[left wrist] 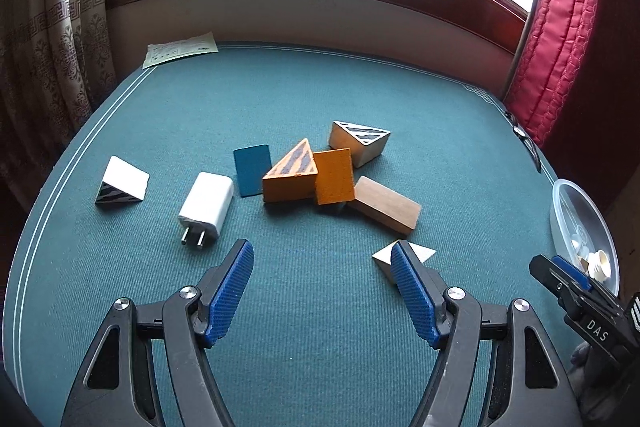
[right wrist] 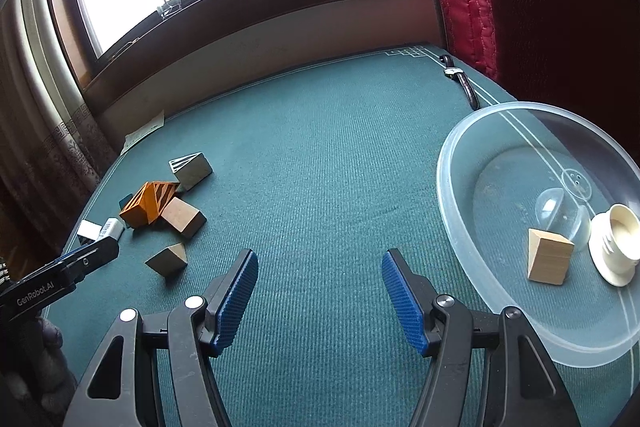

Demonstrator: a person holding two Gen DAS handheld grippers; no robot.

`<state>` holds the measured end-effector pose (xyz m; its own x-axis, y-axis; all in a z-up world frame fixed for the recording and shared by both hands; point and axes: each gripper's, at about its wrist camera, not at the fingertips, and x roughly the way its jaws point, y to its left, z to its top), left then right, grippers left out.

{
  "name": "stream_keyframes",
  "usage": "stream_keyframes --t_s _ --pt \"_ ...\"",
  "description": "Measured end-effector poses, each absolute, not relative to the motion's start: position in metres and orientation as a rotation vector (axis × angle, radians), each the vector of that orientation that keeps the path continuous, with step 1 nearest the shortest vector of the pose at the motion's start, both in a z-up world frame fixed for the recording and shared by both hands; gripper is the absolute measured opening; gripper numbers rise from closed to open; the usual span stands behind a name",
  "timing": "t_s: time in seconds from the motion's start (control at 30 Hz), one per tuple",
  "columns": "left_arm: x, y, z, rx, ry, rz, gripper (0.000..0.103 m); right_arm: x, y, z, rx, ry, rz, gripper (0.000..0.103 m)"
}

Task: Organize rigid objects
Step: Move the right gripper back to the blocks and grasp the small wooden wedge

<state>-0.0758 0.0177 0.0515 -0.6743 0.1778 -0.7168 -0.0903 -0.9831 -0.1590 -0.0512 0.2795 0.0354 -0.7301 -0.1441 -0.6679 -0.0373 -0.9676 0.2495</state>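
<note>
My left gripper [left wrist: 322,255] is open and empty above the green cloth. Ahead of it lie two orange wedges [left wrist: 290,173] [left wrist: 334,177], a brown wooden block [left wrist: 386,203], a grey striped wedge [left wrist: 360,141], a blue card [left wrist: 253,169], a white charger [left wrist: 206,205], a white wedge [left wrist: 122,183] and a small white wedge [left wrist: 424,253] behind its right finger. My right gripper [right wrist: 320,265] is open and empty, left of a clear plastic bowl [right wrist: 456,195] that holds a wooden block [right wrist: 548,261], a cream cup [right wrist: 616,243] and a clear dome [right wrist: 560,215].
A paper sheet [left wrist: 182,49] lies at the table's far left corner. A wristwatch [right wrist: 462,79] lies at the far right edge. A red quilted curtain [left wrist: 556,27] hangs on the right, a patterned curtain [left wrist: 48,35] on the left. The window wall runs behind.
</note>
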Motion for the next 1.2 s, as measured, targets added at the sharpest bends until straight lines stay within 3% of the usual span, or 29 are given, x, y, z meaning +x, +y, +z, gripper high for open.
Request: stream_keyframes --t_s 0.4,0.8,1.07,1.2 --pt "-0.076 -0.049 0.042 -1.251 -0.279 2.861 0.072 -0.052 0.231 0.034 1.145 -0.275 -2.705 0.068" --pt "-0.074 -0.058 0.036 -1.263 -0.275 2.894 0.072 -0.068 0.168 0.032 1.131 -0.126 -2.529 0.067" --pt "-0.073 -0.061 0.035 -1.273 -0.28 2.908 0.072 -0.087 0.15 0.026 1.133 -0.06 -2.521 0.053" --pt "-0.076 -0.058 0.035 -1.282 -0.254 2.907 0.072 -0.093 0.148 0.018 1.159 -0.04 -2.525 0.039"
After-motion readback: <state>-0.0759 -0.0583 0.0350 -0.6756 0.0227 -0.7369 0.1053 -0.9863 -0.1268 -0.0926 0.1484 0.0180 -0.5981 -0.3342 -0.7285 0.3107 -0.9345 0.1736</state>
